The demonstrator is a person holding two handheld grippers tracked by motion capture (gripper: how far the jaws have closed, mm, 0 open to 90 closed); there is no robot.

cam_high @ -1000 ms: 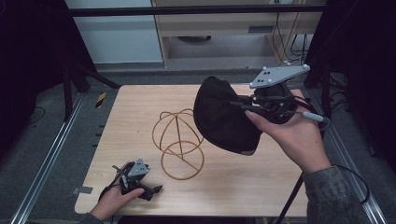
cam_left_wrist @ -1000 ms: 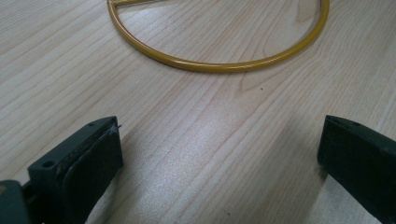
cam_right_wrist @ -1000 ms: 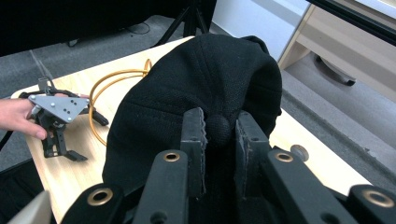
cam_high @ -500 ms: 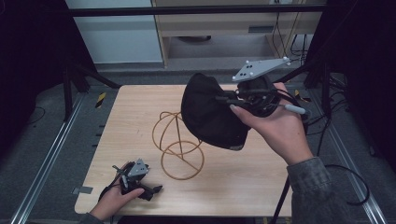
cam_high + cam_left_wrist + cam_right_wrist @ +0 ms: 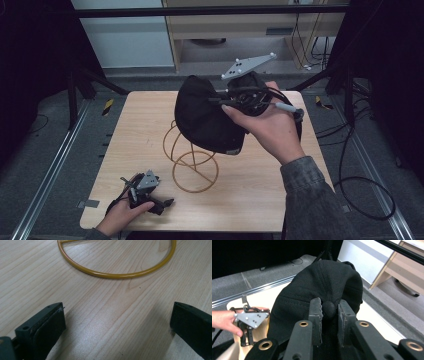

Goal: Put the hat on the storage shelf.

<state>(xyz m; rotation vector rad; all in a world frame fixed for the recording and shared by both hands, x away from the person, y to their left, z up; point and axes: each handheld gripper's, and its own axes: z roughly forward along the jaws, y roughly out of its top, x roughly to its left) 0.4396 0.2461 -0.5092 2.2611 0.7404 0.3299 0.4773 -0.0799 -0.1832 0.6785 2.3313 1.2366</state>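
A black cap (image 5: pixel 205 117) hangs in mid-air above the middle of the light wooden desk (image 5: pixel 280 185), gripped at its crown by the right claw (image 5: pixel 225 100). In the right gripper view the two black jaws are clamped on the small round button (image 5: pixel 328 309) on top of the cap (image 5: pixel 322 287), one pad on either side of it, with the dark fabric bulging out beyond them. The cap's crown faces the claw and its open underside turns toward the left of the desk, directly over a yellow wire stand (image 5: pixel 192 160). The stand's round base ring lies flat on the wood and its curved loops rise toward the cap; whether cap and loops touch cannot be told from the high view. The person's right hand (image 5: pixel 272 127) holds the gripper from the right, a grey sleeve (image 5: pixel 315 200) reaching in from the lower edge and the grey three-cornered plate (image 5: pixel 247 65) tilted above the hand. At the near left corner of the desk the left hand (image 5: pixel 120 217) rests with the left claw (image 5: pixel 167 202) low over the wood. In the left gripper view its jaws stand wide apart with bare desk (image 5: pixel 110 315) between them, and the stand's yellow base ring (image 5: pixel 117 275) curves just ahead. A black cable (image 5: pixel 360 195) loops on the floor to the right.
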